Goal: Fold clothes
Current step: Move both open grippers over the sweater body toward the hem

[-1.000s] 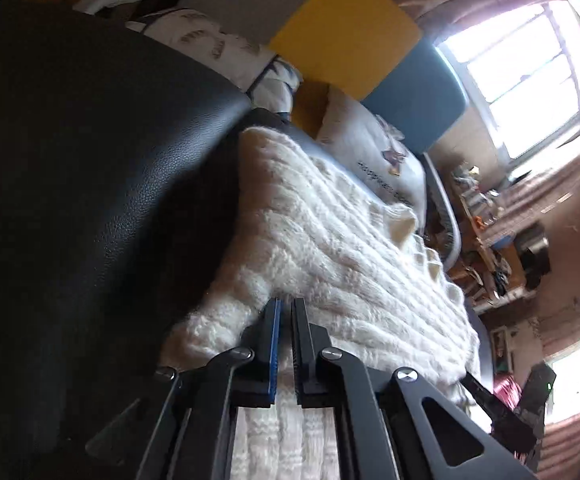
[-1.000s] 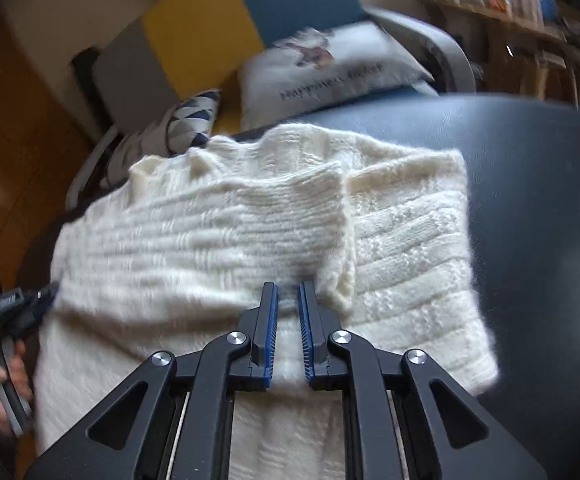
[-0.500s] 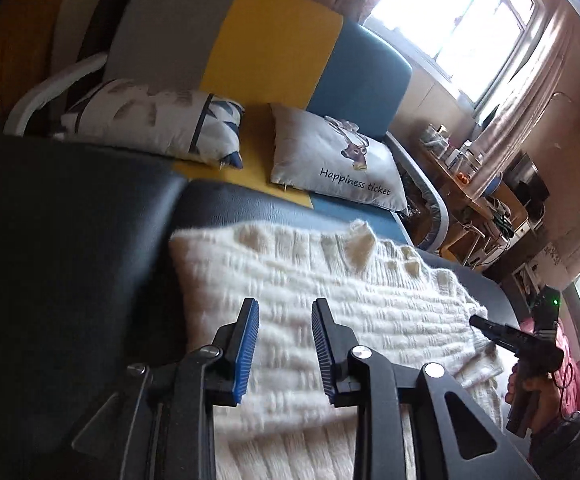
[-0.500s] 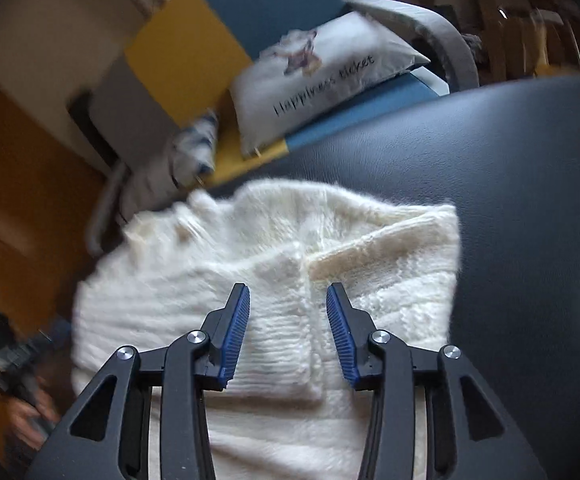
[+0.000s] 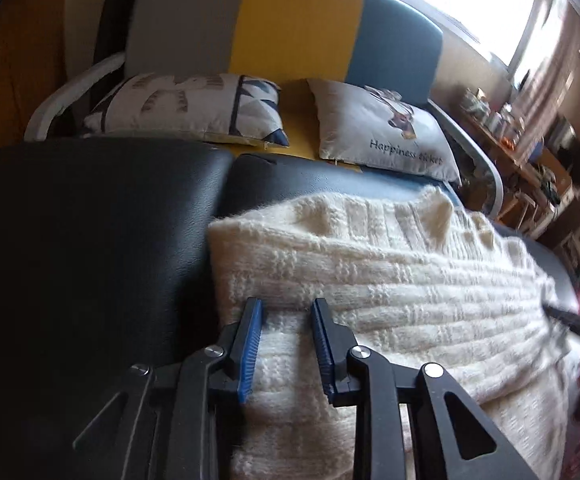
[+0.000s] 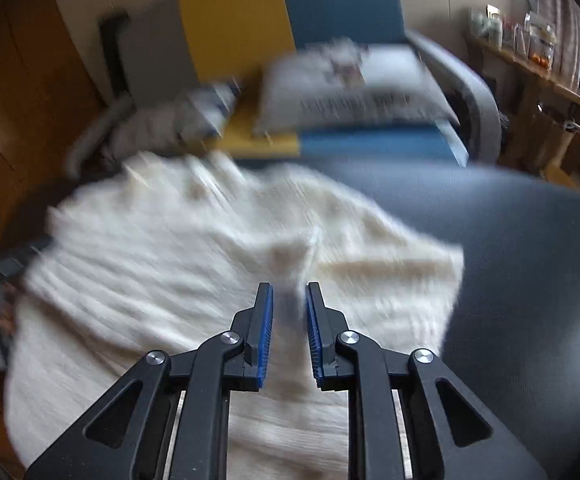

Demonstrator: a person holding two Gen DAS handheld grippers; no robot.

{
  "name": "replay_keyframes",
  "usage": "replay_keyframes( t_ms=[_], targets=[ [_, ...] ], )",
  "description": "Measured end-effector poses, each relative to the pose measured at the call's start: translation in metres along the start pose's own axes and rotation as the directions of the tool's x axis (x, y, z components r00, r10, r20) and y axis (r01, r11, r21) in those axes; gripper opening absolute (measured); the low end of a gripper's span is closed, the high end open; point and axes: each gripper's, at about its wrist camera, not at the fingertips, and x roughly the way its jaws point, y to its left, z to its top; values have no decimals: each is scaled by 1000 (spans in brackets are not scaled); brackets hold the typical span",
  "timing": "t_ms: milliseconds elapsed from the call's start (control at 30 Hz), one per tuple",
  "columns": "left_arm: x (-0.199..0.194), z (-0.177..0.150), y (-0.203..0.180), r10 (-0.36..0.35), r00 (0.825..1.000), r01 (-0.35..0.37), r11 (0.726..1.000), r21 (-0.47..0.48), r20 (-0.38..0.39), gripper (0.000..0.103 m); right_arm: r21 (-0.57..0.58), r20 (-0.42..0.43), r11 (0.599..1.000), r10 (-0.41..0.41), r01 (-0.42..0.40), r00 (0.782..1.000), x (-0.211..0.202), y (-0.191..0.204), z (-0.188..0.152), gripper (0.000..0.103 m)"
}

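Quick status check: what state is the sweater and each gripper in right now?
Sweater: partly folded, lying on the black leather surface.
Left gripper: open above the sweater's folded edge, gripping nothing.
Right gripper: jaws closing, a narrow gap remaining, over the sweater; pads not pressing on it.

Black left gripper [image 5: 286, 308] and right gripper [image 6: 288, 294], blue ribbed pads, silver screws.

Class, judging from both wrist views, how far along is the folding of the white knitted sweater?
Done: sweater lies on the black cushion, one layer folded over. In hand: nothing; left gripper open, right gripper closing, both above the knit. Left: further folds.
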Motion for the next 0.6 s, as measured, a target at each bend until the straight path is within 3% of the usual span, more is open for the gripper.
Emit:
replay_keyframes(
  t_ms=[100, 233, 333, 400, 500, 600],
  targets=[
    [-18, 3, -8, -27, 998, 26, 999, 32, 48, 26, 42, 24, 999, 17, -18, 1000, -6, -6, -2, 18],
    [-39, 5, -35, -46, 991, 23, 984, 179, 129, 26, -23, 77, 998, -62, 64, 995, -28, 3, 0, 18],
    [-29, 8, -46, -3, 994, -23, 972, 232, 111, 26, -126, 137, 987, -83, 101, 987, -48, 23, 6, 18],
    [-16, 11, -39, 25, 997, -38, 979, 200, 69, 26, -197, 154, 976, -59, 89, 986, -51, 38, 14, 18],
    [4, 13, -22, 63, 998, -63, 989, 132, 1, 26, -243, 124, 966, -60, 89, 990, -33, 53, 29, 18],
    [13, 5, -6, 45, 999, -44, 993, 108, -5, 28, -228, -12, 966, -126, 119, 992, 7, 48, 33, 18]
  ],
)
